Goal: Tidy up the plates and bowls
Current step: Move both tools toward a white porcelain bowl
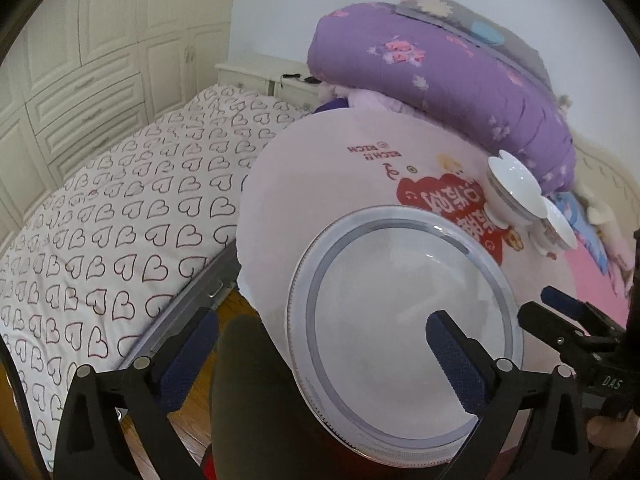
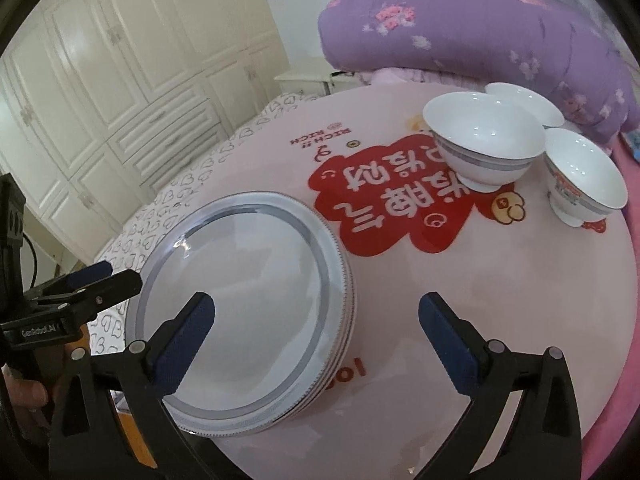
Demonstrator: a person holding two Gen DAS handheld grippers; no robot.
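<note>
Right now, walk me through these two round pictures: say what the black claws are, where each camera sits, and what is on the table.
Each picture comes from a fisheye camera on a hand-held gripper, looking along its two blue-padded fingers. The left gripper and right gripper are both open and hold nothing. Below them, a round pink table with red printed lettering carries a stack of white plates with grey rims near its edge, and three white bowls with grey bands stand farther back. Each view also catches the other gripper at its side. Behind is a bed with a purple quilt.

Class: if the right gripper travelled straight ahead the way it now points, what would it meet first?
Probably the pink round table top, just right of the stack of plates; the right gripper is open and empty. Depth is uncertain.
</note>
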